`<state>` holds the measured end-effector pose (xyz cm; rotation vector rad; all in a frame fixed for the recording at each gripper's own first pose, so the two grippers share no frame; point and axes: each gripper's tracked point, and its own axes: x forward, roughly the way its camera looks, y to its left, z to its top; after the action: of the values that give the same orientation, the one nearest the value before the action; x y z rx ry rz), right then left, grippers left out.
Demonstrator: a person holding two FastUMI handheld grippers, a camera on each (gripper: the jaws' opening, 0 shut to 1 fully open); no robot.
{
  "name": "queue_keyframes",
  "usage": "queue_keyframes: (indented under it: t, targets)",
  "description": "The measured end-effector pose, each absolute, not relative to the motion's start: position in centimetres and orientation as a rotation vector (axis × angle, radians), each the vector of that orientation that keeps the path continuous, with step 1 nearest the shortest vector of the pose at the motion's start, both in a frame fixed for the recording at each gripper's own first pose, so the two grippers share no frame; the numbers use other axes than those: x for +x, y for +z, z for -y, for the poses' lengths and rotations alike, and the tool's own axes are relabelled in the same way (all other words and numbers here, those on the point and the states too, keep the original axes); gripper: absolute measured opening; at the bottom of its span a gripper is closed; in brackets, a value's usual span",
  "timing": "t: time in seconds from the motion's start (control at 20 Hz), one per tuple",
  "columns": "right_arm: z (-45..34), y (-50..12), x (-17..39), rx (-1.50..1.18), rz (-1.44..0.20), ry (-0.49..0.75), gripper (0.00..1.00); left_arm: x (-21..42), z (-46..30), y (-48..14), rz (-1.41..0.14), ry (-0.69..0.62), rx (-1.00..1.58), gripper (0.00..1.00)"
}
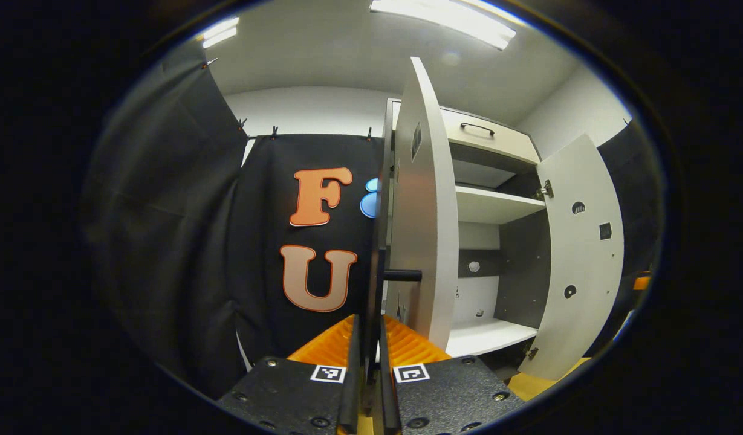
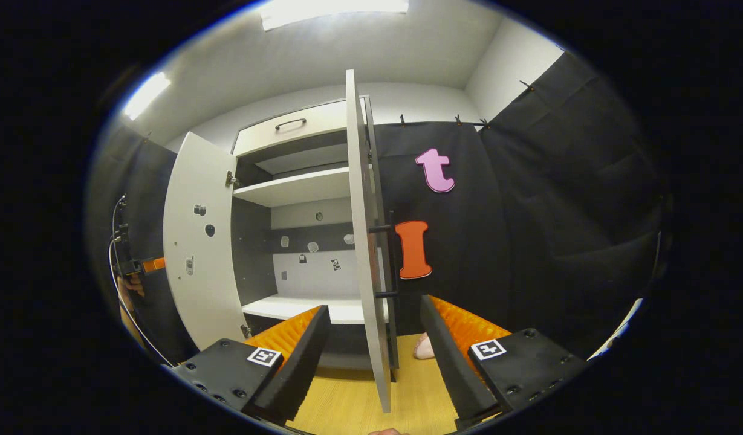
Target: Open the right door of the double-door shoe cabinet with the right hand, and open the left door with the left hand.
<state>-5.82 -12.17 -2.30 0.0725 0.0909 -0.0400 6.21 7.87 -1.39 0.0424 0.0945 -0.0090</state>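
Both doors of the shoe cabinet (image 2: 298,181) stand swung wide, and the white shelves inside are in plain sight. In the left gripper view, the left tool (image 1: 367,356) is clenched tight on the dark bar handle (image 1: 377,284) of the left door (image 1: 425,211), which stands edge-on straight ahead; one peg of that handle juts out to the side. Beyond it, the right door (image 1: 580,254) hangs open at the far side, its inner face showing hinges and small round fittings. Over to the right gripper view: the right tool (image 2: 374,350) is released, its fingers spread with the right door's (image 2: 362,241) free edge standing between them and touching neither. The slim black handle (image 2: 392,254) of that door runs down its outer face, just past the edge. The left door (image 2: 199,241) shows at the far side here, and beside it there's a bit of the other tool and what looks like a hand (image 2: 129,287), though it is too small and dim to be sure. A drawer (image 2: 292,130) with a dark pull sits at the cabinet's top, and the wooden floor (image 2: 347,399) lies below.
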Motion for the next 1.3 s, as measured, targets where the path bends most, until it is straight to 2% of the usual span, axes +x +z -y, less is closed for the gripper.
queue_keyframes:
  t: [0.1,0.15,0.2,0.25,0.35,0.4,0.45,0.5,0.6,0.75,0.8,0.85,0.9,1.05,1.1,1.15,1.3]
  targets:
    - [12.4,-2.2,-5.7,0.064,-0.087,-0.046,0.98,4.4,-7.7,-0.8,-0.083,-0.006,0.045,0.13]
    - [12.5,-2.1,-5.6,0.063,-0.084,-0.047,0.98,3.5,-7.3,-0.7,-0.084,-0.014,0.037,0.02]
    - [12.3,-2.0,-5.5,0.063,-0.082,-0.046,0.99,2.7,-6.6,-0.9,-0.096,-0.029,0.016,0.02]
    - [12.2,-1.9,-5.4,0.062,-0.081,-0.046,0.99,1.9,-5.6,-1.1,-0.114,-0.046,-0.016,0.10]
    - [11.8,-1.7,-5.2,0.056,-0.076,-0.040,0.98,0.9,-4.1,-1.0,-0.128,-0.075,-0.059,0.09]
    - [11.6,-1.6,-5.2,0.054,-0.073,-0.035,0.98,0.9,-3.4,-0.7,-0.123,-0.078,-0.076,0.17]
    - [11.4,-1.6,-5.2,0.054,-0.072,-0.029,0.98,0.7,-3.1,-0.3,-0.109,-0.078,-0.079,0.11]
    - [11.1,-1.7,-5.2,0.055,-0.073,-0.023,0.98,0.7,-2.7,0.0,-0.093,-0.086,-0.072,0.12]
    - [10.8,-1.9,-5.4,0.054,-0.080,-0.021,0.98,0.5,-1.5,0.5,-0.074,-0.124,-0.060,0.21]
    - [11.1,-2.0,-5.4,0.048,-0.089,-0.034,0.99,0.2,-0.9,-0.6,-0.112,-0.125,-0.052,0.65]
    - [11.0,-2.0,-5.4,0.049,-0.088,-0.033,0.98,0.0,-0.7,-0.9,-0.125,-0.123,-0.042,0.74]
    - [10.8,-2.0,-5.4,0.050,-0.087,-0.031,0.98,-0.3,-0.8,-1.2,-0.133,-0.117,-0.032,0.93]
    - [10.7,-1.9,-5.4,0.050,-0.085,-0.030,0.98,0.3,-0.8,-1.6,-0.140,-0.105,-0.021,0.98]
    - [10.4,-1.8,-5.3,0.036,-0.083,-0.026,0.98,0.2,-0.5,-1.5,-0.134,-0.106,-0.011,0.92]
    - [10.3,-1.8,-5.2,0.030,-0.082,-0.025,0.98,0.2,-0.6,-1.4,-0.130,-0.101,-0.007,0.97]
    - [10.1,-1.8,-5.2,0.025,-0.082,-0.024,0.98,0.2,-0.9,-1.2,-0.122,-0.091,-0.004,0.94]
    - [9.8,-2.1,-5.2,0.023,-0.088,-0.019,0.98,-0.1,-1.1,-0.8,-0.103,-0.079,0.010,0.94]
